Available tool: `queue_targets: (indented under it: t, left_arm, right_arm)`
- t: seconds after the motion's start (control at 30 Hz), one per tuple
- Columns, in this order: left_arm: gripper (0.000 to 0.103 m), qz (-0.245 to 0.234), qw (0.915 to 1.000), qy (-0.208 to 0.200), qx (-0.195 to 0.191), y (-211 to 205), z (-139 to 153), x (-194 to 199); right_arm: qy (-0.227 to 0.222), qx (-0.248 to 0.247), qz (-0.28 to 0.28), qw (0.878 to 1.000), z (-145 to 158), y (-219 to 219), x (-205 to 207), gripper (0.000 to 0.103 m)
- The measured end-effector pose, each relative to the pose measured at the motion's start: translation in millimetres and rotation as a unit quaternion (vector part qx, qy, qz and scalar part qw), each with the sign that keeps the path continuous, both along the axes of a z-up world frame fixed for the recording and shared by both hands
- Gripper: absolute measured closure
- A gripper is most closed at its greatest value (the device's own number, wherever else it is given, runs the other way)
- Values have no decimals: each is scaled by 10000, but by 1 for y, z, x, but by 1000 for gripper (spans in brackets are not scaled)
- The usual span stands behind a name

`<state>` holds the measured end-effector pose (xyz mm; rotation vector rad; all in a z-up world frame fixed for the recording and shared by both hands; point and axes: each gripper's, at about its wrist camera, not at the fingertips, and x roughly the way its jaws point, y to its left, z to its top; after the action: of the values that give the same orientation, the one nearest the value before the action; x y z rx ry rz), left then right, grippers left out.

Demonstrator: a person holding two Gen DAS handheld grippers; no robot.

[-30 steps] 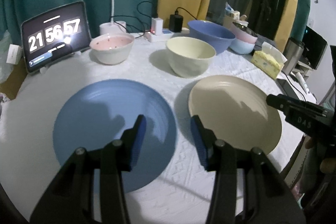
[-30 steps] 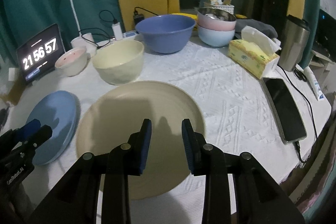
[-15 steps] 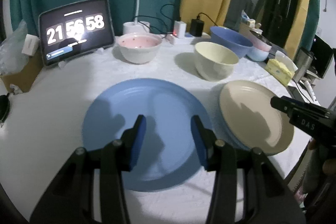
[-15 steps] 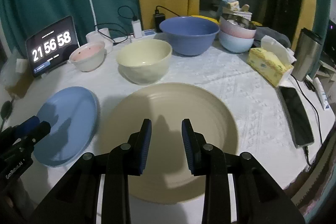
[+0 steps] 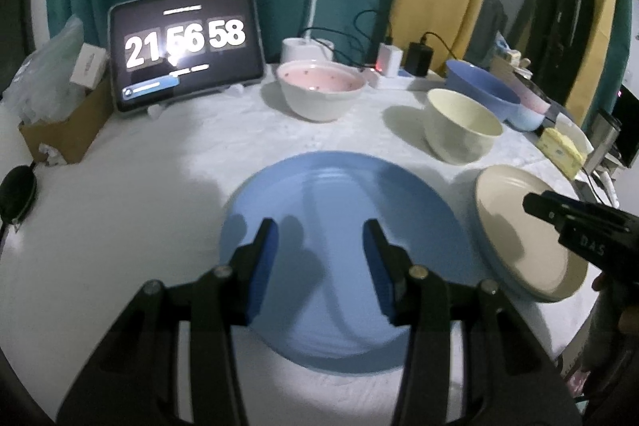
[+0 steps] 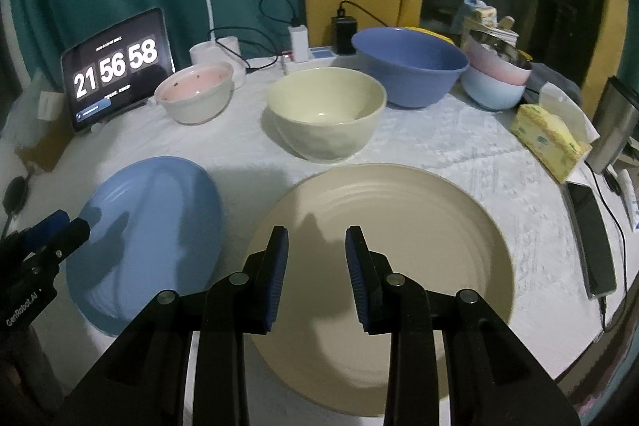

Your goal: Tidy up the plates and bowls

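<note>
A blue plate [image 5: 339, 238] lies on the white tablecloth; it also shows in the right wrist view [image 6: 151, 226]. My left gripper [image 5: 321, 230] hovers open and empty above it. A beige plate [image 6: 399, 238] lies to its right, also in the left wrist view [image 5: 515, 222]. My right gripper [image 6: 316, 236] hovers open and empty above the beige plate. Behind stand a pink-lined bowl [image 5: 321, 88], a cream bowl [image 6: 325, 112], a large blue bowl [image 6: 411, 64] and a stack of pink and light blue bowls [image 6: 495, 78].
A tablet clock [image 5: 185, 44], a lamp base [image 5: 305, 48] and chargers with cables [image 6: 299, 38] stand at the back. A cardboard box [image 5: 60, 134] sits left. A tissue pack [image 6: 551, 134], a steel cup [image 6: 615, 122] and a phone [image 6: 591, 238] lie right.
Both grippers have pulled back and swung their view left; the plates sit lower and further right in view. Neither gripper has taken hold of anything. The clock went from 57 to 58.
</note>
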<state>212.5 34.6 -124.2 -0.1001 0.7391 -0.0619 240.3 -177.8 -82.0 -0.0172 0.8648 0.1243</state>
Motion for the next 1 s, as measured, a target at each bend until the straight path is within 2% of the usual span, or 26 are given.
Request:
queue_targets:
  t: [0.53,1.0]
  left_arm:
    - [57,369,9993,88,21,38,-12,12]
    - [57,425,9976,539,107,49,-39,28]
  right_arm:
    - [199,-70,329,9992,-15,41,23,71]
    - [506,-49,686,9963,-38,76,42,71]
